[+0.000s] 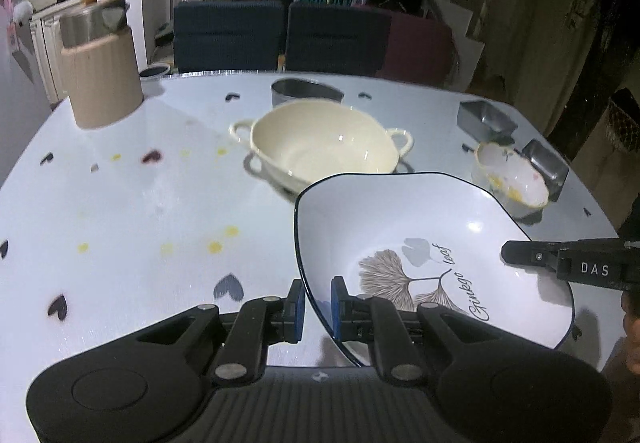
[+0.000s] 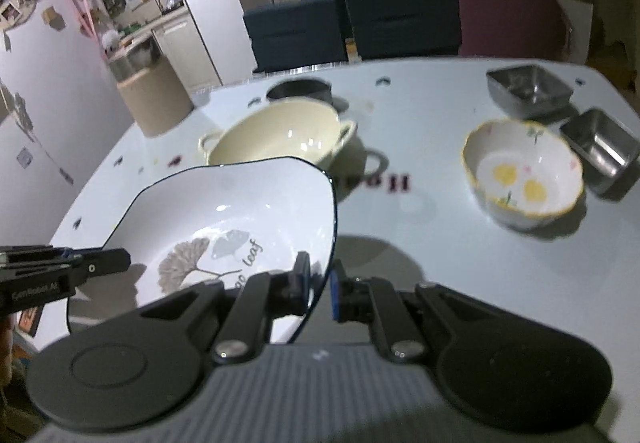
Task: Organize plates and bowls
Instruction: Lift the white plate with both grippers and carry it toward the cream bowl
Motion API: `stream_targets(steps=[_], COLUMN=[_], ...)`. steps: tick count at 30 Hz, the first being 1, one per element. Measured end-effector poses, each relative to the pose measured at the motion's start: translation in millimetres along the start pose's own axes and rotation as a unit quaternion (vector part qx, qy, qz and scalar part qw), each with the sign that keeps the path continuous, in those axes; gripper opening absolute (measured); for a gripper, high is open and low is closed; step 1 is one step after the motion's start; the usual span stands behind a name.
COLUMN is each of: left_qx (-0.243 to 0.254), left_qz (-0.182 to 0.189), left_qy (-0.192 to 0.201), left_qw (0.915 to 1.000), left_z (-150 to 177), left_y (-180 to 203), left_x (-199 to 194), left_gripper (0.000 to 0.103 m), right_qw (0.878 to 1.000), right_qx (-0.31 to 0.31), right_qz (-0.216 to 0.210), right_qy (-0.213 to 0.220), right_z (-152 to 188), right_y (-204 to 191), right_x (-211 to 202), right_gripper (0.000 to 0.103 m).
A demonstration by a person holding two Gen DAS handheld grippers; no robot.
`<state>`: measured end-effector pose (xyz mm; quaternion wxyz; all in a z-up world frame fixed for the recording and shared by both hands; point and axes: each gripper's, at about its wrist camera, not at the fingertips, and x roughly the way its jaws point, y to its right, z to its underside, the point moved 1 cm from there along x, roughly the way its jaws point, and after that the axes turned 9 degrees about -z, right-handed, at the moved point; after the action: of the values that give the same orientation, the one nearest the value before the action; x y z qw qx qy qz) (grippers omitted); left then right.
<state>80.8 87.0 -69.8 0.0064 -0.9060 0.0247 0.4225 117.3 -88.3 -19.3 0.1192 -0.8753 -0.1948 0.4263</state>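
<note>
Gripping white dark-rimmed ginkgo-leaf ceramic plate from both sides: left gripper clamped on one rim, right gripper on opposite rim, plate tilted above white table, cream two-handled bowl just beyond.

Your white plate has a navy rim and ginkgo leaf print; the far bowl is cream, and the right bowl has yellow spots.

Home dining table, kitchen behind
</note>
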Motion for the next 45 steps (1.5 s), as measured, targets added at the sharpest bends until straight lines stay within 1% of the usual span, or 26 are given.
stream_targets(steps=[7,16,33,45], left_qx=[-0.001,-0.011,-0.020,-0.027], left_qz=[0.005,0.010,0.007,0.002], left_qy=[-0.023,-0.039,-0.061,-0.068], left_qw=[0.9997,0.9991,0.9979,0.9973], left_z=[12,20,26,24], left_y=[-1,-5,-12,-15], left_x=[15,22,38,46], left_gripper=[0.015,0.015,0.016,0.016], right_qw=[0.999,0.998,0.997,0.996], right_qx=[0.006,0.004,-0.013,-0.018], right_qz=[0.008,0.019,0.030,0.031], right_qy=[-0.033,-0.052,-0.073,-0.076], right_z=[8,15,16,16], right_y=[-5,-6,-12,-11], right_x=[15,24,40,49], right_gripper=[0.013,0.013,0.013,0.013])
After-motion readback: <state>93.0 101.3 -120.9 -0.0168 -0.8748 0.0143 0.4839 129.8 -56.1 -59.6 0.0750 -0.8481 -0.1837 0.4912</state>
